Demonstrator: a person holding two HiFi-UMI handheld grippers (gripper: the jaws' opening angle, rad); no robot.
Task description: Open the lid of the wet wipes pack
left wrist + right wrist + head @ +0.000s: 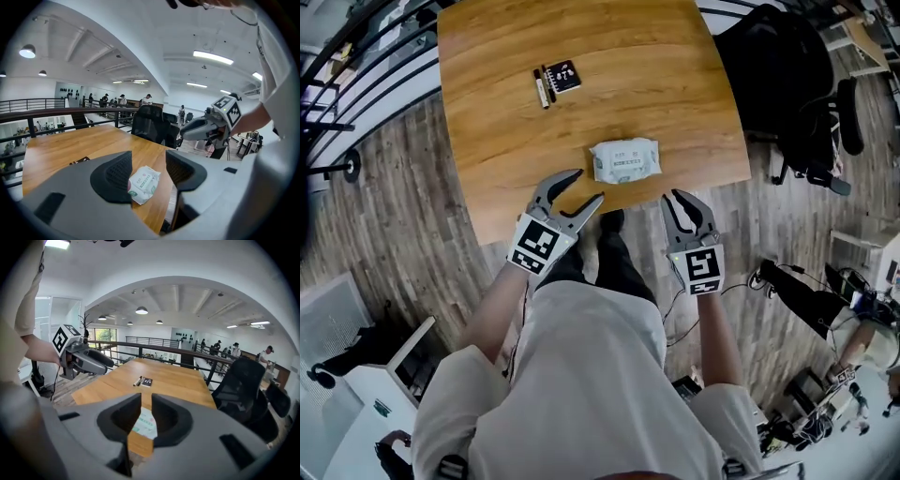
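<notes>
The white wet wipes pack [624, 159] lies flat near the front edge of the wooden table [516, 141], its lid closed. My left gripper [589, 186] hovers just short of the pack's left front corner, jaws wide apart and empty. In the left gripper view the pack [144, 184] shows between the jaws, farther off. My right gripper [672, 197] hangs off the table's front edge, right of the pack. Only a narrow gap separates its jaws, and nothing is held. The right gripper view shows the pack [146, 423] through that gap.
A small black box [562, 77] and a dark pen [542, 89] lie at the table's far left. A black office chair [787, 84] stands at the table's right side. A metal railing [356, 66] runs behind on the left. Wooden floor surrounds the table.
</notes>
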